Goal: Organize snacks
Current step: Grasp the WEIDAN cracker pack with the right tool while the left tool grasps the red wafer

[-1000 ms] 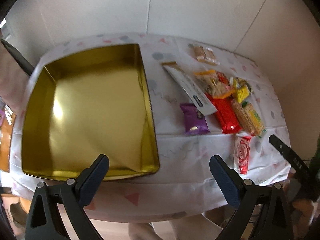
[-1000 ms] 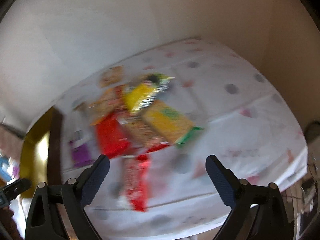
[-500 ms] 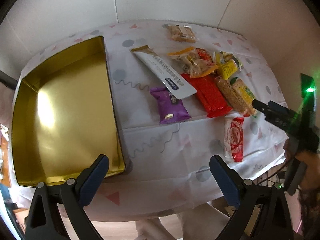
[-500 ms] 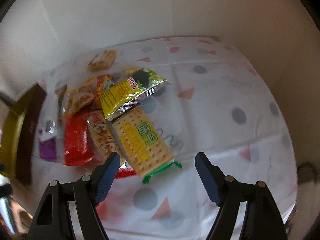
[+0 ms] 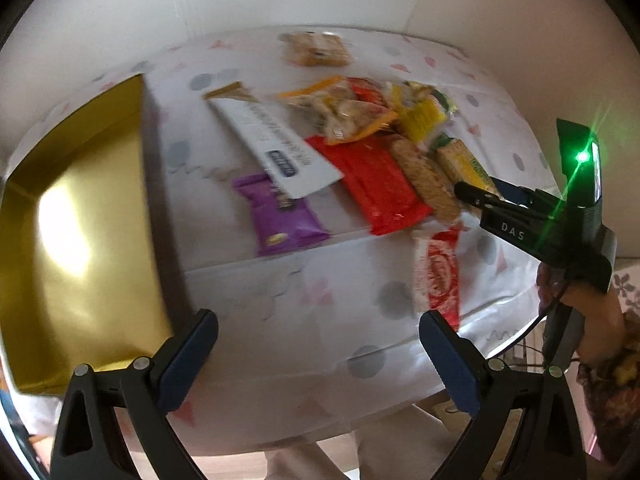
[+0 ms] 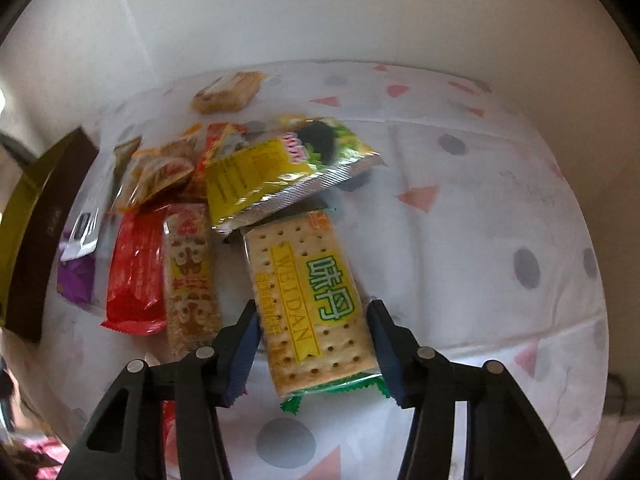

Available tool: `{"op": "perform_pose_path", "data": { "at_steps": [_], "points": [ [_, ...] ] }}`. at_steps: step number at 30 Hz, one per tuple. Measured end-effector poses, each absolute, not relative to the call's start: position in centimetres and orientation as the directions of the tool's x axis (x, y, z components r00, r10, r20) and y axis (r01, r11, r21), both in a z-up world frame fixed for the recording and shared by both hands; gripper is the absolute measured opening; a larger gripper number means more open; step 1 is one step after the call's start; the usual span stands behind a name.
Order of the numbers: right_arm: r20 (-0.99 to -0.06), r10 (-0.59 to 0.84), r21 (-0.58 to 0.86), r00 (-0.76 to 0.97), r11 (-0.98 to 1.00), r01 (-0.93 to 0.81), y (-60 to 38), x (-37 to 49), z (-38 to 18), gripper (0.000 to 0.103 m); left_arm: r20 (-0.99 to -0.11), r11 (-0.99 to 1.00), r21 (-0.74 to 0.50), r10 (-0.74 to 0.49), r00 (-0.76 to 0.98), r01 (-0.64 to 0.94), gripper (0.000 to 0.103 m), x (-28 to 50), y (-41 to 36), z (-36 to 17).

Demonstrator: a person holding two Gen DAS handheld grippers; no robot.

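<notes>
- The tabletop [image 5: 340, 320] is covered by a white cloth printed with grey dots, pink triangles and thin squiggles; creases cross it and its near edge hangs over the front.
- Plain pale walls rise close behind the tabletop, meeting in a corner; a vertical seam runs down one panel.
- A gold box [image 5: 80, 216] with dark outer walls sits on the left part of the tabletop, its shiny inside catching a bright glare.
- The snacks lie in a loose heap right of the box: a purple packet [image 5: 282, 216], a long white sachet [image 5: 276, 148] overlapping it, a red wrapper [image 5: 376, 180], a red-and-white bar [image 5: 436, 272] nearer the front edge, and a small biscuit pack [image 6: 226, 92] apart at the back.
- The right gripper [image 6: 312, 344] has its jaws partly open on either side of the cracker pack [image 6: 312, 296], which lies flat on the cloth; I cannot tell whether the pads touch it. A yellow foil packet [image 6: 276, 172] overlaps the pack's far end.
- The left gripper [image 5: 316, 356] hangs over the front of the tabletop, jaws wide apart and holding nothing.
- The left view is motion-blurred.
</notes>
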State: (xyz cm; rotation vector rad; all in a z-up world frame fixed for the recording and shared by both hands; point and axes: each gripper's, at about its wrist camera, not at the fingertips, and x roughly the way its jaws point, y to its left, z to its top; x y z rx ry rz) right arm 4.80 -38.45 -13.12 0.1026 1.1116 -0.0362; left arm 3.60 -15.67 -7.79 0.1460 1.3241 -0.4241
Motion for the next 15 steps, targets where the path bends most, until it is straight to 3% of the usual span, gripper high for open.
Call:
{"op": "perform_pose_path", "data": {
  "at_steps": [5,8,12,15],
  "points": [
    [-0.882,0.023,0.105,0.471,0.983,0.148,-40.2,3.2,-13.1,0.053,-0.948,0.842,-0.135,-0.263,0.180,0.522,0.101,2.9,-20.2,-8.8],
    [-0.876,0.043,0.135,0.481,0.978,0.160,-40.7,2.6,-13.0,0.053,-0.962,0.811,-0.091,-0.221,0.158,0.578,0.100,2.7,-23.2,-10.2],
    [-0.874,0.058,0.144,0.483,0.979,0.142,-40.8,2.4,-13.0,0.053,-0.973,0.787,-0.031,-0.165,0.162,0.616,0.080,2.6,-25.8,-12.0],
    [-0.873,0.067,0.148,0.483,0.980,0.130,-40.9,2.5,-13.0,0.053,-0.976,0.793,-0.041,-0.163,0.147,0.608,0.080,2.6,-26.7,-13.2]
  ]
}}
